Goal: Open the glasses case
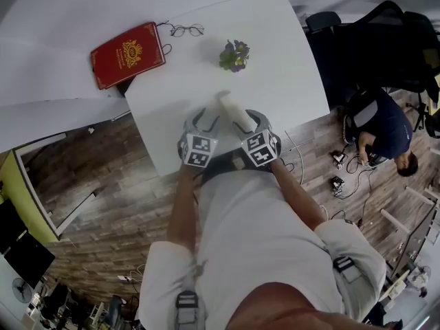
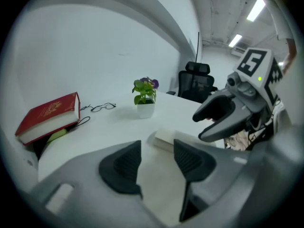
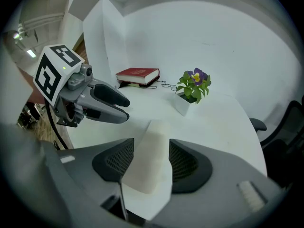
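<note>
Right tongs (image 3: 152,146) are clamped on the white glasses case (image 3: 148,167), which fills the gap between the pads, while the left tongs (image 2: 156,152) are open with nothing in them. In the head view the case sits at frame centre, low over the table (image 1: 289,67). It runs lengthwise up and away from the right tongs, so its free end is just right of the left jaws, making the left my guess for lifting the lid.

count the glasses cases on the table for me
1. The white glasses case is at the table's near edge, between the right gripper's jaws. A dark object pokes out under the red book; I cannot tell what it is.
</note>
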A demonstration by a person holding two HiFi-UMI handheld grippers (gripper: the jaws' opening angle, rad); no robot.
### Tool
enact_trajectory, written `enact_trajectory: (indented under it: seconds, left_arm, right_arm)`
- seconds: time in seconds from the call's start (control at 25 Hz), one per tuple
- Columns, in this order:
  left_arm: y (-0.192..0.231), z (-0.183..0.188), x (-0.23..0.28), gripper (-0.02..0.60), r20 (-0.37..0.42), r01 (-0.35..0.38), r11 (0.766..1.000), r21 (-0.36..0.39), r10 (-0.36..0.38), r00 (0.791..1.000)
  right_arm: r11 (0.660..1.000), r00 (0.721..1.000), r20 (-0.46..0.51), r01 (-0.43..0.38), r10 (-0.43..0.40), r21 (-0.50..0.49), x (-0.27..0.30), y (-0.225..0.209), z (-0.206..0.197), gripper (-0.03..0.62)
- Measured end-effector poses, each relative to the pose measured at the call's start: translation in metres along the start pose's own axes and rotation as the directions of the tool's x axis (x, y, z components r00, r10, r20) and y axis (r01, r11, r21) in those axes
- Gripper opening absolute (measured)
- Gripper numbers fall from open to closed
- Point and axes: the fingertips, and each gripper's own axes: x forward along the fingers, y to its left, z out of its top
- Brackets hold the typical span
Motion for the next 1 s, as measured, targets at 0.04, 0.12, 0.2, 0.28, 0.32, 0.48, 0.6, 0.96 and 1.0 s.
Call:
enact_trajectory:
  seconds: [0.04,0.12,0.2,0.28,0.32,0.48,0.6,0.96,1.0]
  left_arm:
    - [0.001,-0.002,0.001,0.216,-0.008,0.004,1.000,0.003,-0.004,1.000]
    - [0.002,-0.004,0.004,0.216,-0.022,0.011,1.000,0.008,-0.010,1.000]
    - [0.003,-0.006,0.008,0.216,-0.033,0.021,1.000,0.012,-0.021,0.999]
    - [0.003,-0.007,0.011,0.216,-0.037,0.032,0.999,0.019,-0.031,0.999]
    - [0.003,-0.007,0.013,0.216,-0.039,0.037,0.999,0.023,-0.036,0.999]
    - [0.002,-0.013,0.021,0.216,-0.062,0.059,0.997,0.038,-0.057,0.996]
    - [0.002,-0.019,0.025,0.216,-0.092,0.077,0.996,0.046,-0.073,0.993]
    - [-0.002,-0.028,0.034,0.216,-0.126,0.121,0.990,0.069,-0.111,0.986]
    - [-0.002,-0.029,0.035,0.216,-0.132,0.123,0.990,0.069,-0.113,0.985]
  right_arm:
    - [1.000,1.000,-0.004,0.001,-0.001,-0.001,0.002,0.001,-0.001,0.219]
    - [1.000,1.000,-0.014,0.002,-0.002,-0.002,0.006,0.001,-0.002,0.219]
    - [1.000,1.000,-0.025,0.002,-0.002,-0.003,0.009,0.002,-0.003,0.221]
    - [1.000,0.999,-0.038,-0.001,0.001,-0.006,0.013,0.004,-0.005,0.235]
    - [1.000,0.999,-0.046,-0.003,0.003,-0.008,0.015,0.005,-0.006,0.244]
    - [1.000,0.998,-0.070,0.002,-0.003,-0.008,0.022,0.006,-0.010,0.262]
    - [1.000,0.996,-0.086,0.012,-0.012,-0.005,0.027,0.005,-0.012,0.270]
    - [0.999,0.991,-0.128,0.038,-0.036,0.011,0.040,0.006,-0.020,0.311]
    - [0.999,0.990,-0.132,0.040,-0.038,0.012,0.041,0.006,-0.021,0.313]
